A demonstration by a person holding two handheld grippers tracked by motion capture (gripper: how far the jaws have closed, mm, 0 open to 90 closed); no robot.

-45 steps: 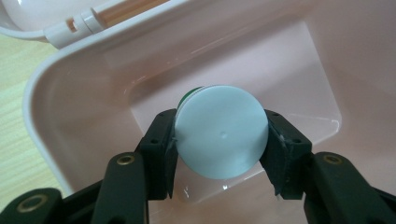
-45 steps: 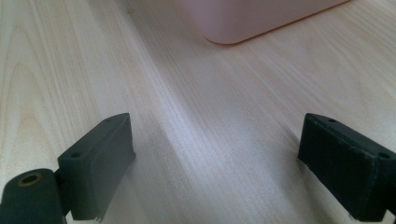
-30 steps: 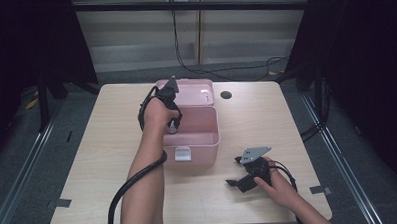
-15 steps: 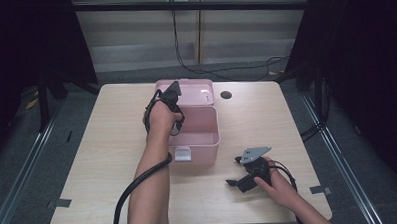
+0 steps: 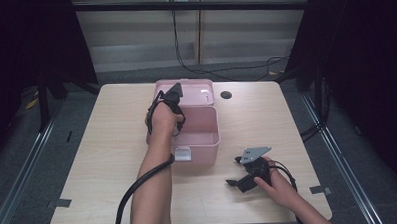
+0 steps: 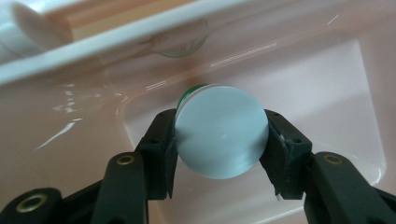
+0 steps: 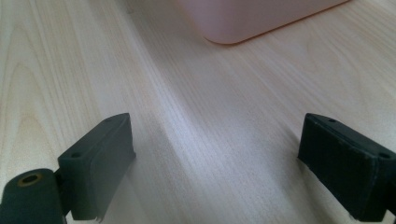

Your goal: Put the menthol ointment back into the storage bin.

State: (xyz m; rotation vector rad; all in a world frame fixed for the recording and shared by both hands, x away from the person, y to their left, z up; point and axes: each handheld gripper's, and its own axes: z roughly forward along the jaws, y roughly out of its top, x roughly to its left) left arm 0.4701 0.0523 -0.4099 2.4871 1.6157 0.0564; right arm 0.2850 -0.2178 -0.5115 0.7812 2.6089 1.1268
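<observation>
Evidently the left gripper [image 6: 219, 140] is clamping a round, pale-faced container with a green rim [image 6: 220, 135] inside the pink box [image 5: 207, 136], apparently placing it; next it needs releasing. The right gripper [image 7: 219, 163] is resting spread apart on the wooden table [image 7: 210, 93].
</observation>
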